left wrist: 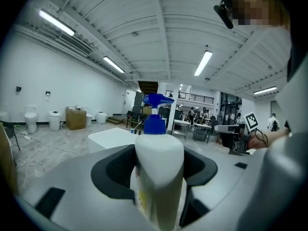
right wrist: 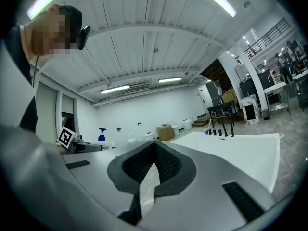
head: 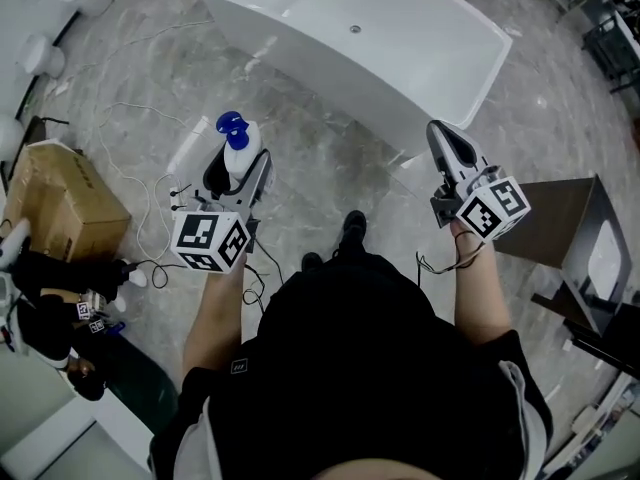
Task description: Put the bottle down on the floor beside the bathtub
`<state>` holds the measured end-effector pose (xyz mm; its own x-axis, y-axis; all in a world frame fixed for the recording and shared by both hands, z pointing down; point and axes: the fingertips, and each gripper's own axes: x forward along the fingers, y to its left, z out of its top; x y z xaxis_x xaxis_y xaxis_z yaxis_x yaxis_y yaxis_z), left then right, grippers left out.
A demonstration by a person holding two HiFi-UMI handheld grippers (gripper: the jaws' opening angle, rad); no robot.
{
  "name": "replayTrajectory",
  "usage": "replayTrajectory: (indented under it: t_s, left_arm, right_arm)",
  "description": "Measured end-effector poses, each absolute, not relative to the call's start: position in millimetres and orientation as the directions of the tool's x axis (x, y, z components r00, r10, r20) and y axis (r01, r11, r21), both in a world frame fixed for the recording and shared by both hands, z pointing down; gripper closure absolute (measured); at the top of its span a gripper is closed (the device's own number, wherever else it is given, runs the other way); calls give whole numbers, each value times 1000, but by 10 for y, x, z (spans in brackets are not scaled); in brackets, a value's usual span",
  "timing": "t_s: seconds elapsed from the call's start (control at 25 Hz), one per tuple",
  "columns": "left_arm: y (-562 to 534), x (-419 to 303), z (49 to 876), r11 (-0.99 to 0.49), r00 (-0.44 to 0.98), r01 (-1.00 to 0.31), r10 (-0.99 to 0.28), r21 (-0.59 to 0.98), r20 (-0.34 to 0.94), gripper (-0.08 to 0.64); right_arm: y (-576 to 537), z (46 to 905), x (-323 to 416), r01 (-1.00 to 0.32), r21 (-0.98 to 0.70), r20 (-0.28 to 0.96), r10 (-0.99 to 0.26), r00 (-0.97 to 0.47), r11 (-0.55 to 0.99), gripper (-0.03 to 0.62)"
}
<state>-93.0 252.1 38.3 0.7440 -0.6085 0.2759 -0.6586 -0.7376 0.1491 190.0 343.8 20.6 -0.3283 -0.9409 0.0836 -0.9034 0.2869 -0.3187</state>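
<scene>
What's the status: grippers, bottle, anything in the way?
Left gripper shut on bottle; right gripper shut, empty. Bottle upright, off the floor, near bathtub. Loose cables on floor to its left.

The right gripper (right wrist: 153, 143) has its jaws together, empty, with the white bathtub (right wrist: 240, 153) beyond them.

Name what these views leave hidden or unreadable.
- Bottle base: left gripper view, cut off by the bottom edge and sunk between the left gripper's jaws.
- Bottle label print: left gripper view, too blurred.
- Bathtub far end: head view, cut off by the top edge.
- Floor at the feet: head view, hidden by the person's body.
</scene>
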Motion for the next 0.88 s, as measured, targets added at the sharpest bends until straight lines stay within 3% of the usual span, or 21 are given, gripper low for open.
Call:
replayTrajectory:
  t_s: [0.48, 0.88]
  left_arm:
    - [1917, -215, 411, -692, 702, -706, -655, 152, 278, 284]
    - [1209, -302, 568, -678, 680, -725, -676, 119, 284, 284]
  right_arm:
    - [2638, 479, 2507, -858, -359, 111, -896, -431, 368, 565]
    - [1837, 643, 2366, -848, -377, 155, -877, -455, 373, 565]
